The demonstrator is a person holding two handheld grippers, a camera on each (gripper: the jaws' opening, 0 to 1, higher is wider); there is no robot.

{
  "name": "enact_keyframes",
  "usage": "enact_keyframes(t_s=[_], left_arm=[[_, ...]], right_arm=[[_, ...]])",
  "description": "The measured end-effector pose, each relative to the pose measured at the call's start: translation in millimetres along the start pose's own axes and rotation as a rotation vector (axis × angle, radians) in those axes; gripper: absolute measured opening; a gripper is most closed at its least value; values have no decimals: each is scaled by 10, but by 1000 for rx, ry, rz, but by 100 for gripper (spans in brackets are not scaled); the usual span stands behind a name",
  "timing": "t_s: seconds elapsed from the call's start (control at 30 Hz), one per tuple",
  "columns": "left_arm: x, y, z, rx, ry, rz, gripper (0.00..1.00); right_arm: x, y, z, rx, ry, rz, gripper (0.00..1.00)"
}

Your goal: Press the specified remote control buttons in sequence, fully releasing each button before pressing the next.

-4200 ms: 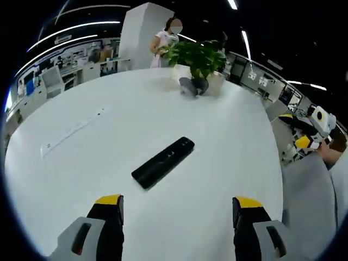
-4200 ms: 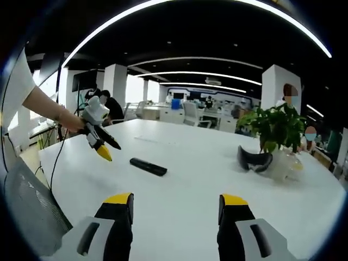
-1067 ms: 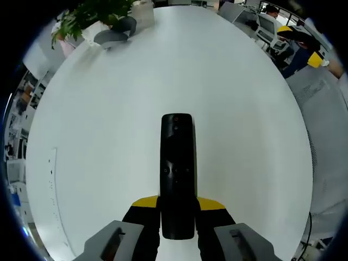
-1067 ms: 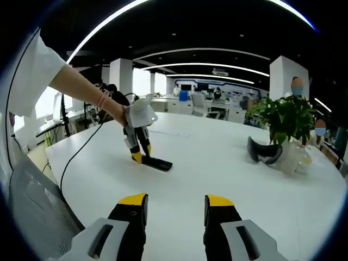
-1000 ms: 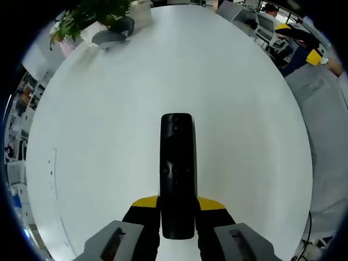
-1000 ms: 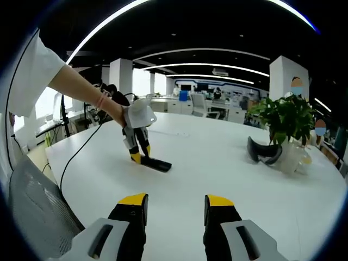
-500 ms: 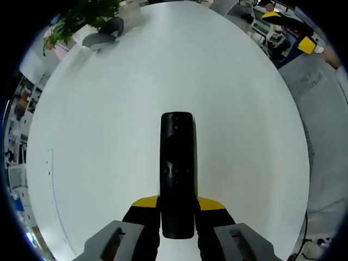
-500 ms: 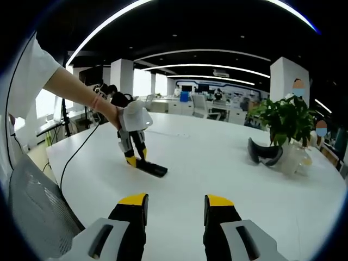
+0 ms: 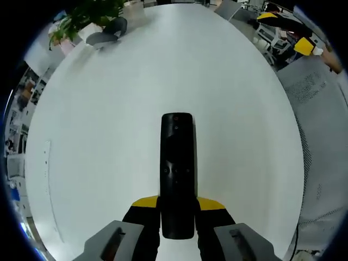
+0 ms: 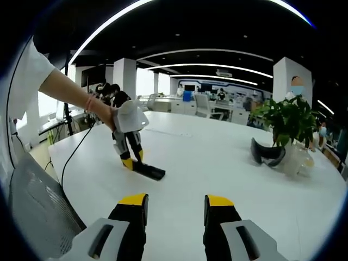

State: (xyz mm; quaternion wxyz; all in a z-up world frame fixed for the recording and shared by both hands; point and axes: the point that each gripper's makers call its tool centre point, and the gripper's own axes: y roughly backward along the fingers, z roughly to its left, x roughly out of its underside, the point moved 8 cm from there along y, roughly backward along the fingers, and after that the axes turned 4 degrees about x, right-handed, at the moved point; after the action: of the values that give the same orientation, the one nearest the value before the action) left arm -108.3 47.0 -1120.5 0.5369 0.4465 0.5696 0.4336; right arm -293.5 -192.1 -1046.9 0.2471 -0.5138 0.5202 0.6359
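While the left gripper (image 9: 178, 209) clamps the black remote (image 9: 177, 171) on the white table (image 9: 109, 119), the right gripper (image 10: 175, 209) hovers, jaws apart, in the open-plan office.

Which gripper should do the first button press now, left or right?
Right, probably. The left gripper is shut on the remote, steadying its near end on the table. The right gripper is open, holds nothing, and faces the remote from across the table.

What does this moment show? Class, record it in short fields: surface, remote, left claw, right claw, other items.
surface: white table
remote: black remote control, one end clamped, the rest lying along the table
left claw: left claw shut on the remote's near end
right claw: right claw open, holding nothing, above the table
other items: potted plant, dark headset beside it
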Motion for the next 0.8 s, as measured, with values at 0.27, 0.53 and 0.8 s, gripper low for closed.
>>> enact_keyframes(t_s=[0.27,0.53,0.8], left_arm=[[19,4,-116,0,11,0,24],[23,7,-245,2,-1,12,24],[35,7,-379,4,-9,22,24]], right_arm=[[1,-2,9,-3,10,5,39],[13,2,10,-2,14,14,38],[23,-4,19,-15,27,21,37]])
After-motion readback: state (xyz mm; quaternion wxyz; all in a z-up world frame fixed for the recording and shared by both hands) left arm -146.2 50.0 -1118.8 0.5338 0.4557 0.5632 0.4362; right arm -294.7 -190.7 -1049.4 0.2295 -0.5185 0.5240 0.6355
